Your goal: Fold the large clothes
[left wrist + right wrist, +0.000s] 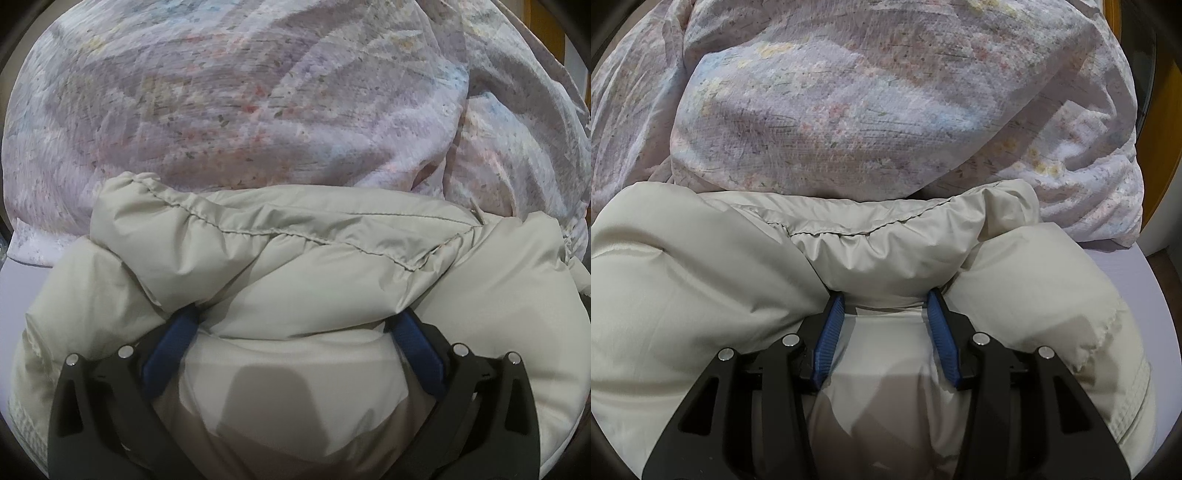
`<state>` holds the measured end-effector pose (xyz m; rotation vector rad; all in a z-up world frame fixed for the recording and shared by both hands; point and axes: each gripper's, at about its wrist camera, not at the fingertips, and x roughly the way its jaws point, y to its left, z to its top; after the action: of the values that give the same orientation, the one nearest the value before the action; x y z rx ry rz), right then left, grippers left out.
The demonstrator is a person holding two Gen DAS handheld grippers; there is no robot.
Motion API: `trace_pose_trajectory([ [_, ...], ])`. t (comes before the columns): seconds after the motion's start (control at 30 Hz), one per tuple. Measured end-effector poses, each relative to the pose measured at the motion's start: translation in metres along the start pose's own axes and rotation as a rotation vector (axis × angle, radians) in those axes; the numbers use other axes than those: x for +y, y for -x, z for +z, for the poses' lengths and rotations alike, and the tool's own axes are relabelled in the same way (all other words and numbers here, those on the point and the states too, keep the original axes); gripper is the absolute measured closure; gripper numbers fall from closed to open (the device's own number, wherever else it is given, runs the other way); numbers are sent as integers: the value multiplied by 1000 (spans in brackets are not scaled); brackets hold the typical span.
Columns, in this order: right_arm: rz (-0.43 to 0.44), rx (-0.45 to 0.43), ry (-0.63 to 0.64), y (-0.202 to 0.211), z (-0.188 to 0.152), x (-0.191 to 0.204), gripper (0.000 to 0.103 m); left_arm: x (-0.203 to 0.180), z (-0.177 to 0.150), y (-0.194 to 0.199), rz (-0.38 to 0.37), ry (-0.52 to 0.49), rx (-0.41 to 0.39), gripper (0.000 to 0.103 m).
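A puffy cream padded jacket [295, 258] fills the lower half of both views, with a gathered stitched seam across its top fold. My left gripper [295, 314] is set wide, and a thick bulge of the jacket is squeezed between its blue pads [173, 343], whose tips are buried in the fabric. In the right wrist view the same jacket [701, 277] lies bunched. My right gripper [884, 295] is narrower and pinches a fold of it between its blue pads [829, 332]. Both point steeply down at the garment.
A crumpled pale floral duvet [258, 110] [849, 110] is heaped just behind the jacket. A lilac sheet [1126, 288] shows at the right, and also at the left edge [22, 280]. Wooden furniture [1167, 129] stands at the far right.
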<state>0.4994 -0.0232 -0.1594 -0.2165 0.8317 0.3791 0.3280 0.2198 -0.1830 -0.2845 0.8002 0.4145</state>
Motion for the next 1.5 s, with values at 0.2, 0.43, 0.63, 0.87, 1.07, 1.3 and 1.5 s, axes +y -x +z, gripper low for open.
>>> trace_pose_trajectory([
  [0.2,-6,4,2,-1,1,-3,54,1,-3,6,-3,5,-5,2],
  [0.43,-89,28,73,-3,5,9,52,-5,4,7,26,-16,10,2],
  [0.63,-205,182,133,3,20,10,36,-11,7,23,107,-34,77,2],
  [0.87,-125,328,19,42,31,-13,16,-8,2,75,129,-30,143,2],
  [1.07,-109,434,-117,80,10,-40,16,5,-23,125,130,-59,201,2],
  [1.3,30,531,-526,100,-27,-119,16,28,-58,167,66,4,277,2],
  [1.5,161,612,-757,67,-56,-149,18,28,-71,154,62,61,382,3],
])
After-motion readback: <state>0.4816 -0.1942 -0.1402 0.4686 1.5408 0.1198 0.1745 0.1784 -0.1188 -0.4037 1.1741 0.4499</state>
